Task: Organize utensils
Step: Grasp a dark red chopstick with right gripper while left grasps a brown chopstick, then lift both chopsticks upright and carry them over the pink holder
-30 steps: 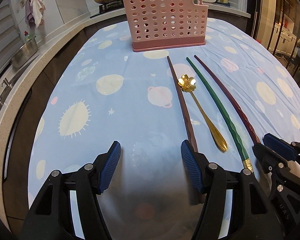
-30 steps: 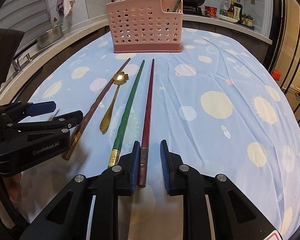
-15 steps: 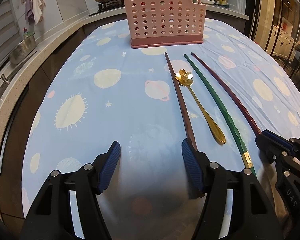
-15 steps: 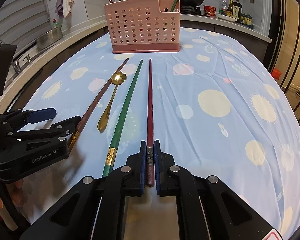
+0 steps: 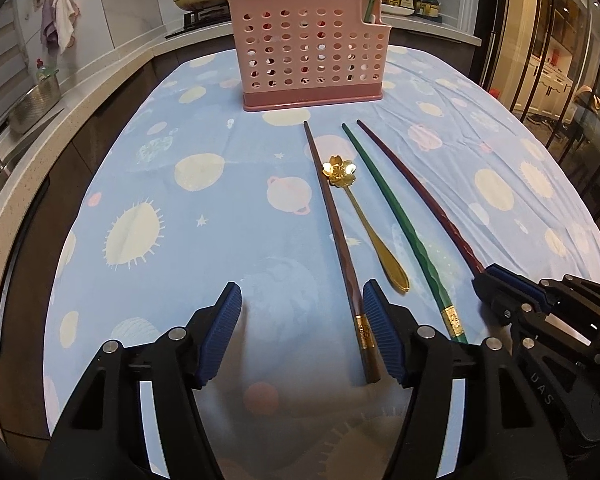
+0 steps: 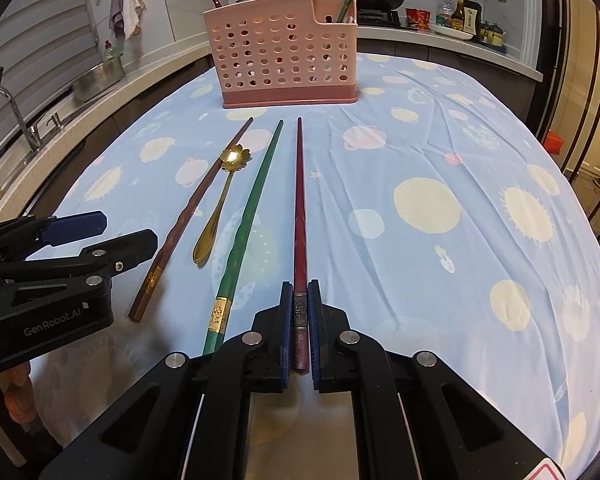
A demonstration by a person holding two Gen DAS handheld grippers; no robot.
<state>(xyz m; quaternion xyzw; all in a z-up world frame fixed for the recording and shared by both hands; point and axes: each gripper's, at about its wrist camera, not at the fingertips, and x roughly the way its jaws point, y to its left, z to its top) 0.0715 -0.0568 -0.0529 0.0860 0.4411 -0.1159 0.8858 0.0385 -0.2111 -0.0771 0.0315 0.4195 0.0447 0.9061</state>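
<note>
Right wrist view, right claw (image 6: 300,322) clamped on red chopstick (image 6: 299,200), tip toward pink holder (image 6: 284,54), left claw (image 5: 300,336) wide.

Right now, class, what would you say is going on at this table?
A person is sorting utensils with a hand-held tool in each hand. The right tool is shut on the thick end of the red chopstick, which lies on the blue tablecloth. The left tool is open, with the brown chopstick just inside its right finger. The green chopstick and gold spoon lie between them. The pink holder already has chopsticks in it.
</note>
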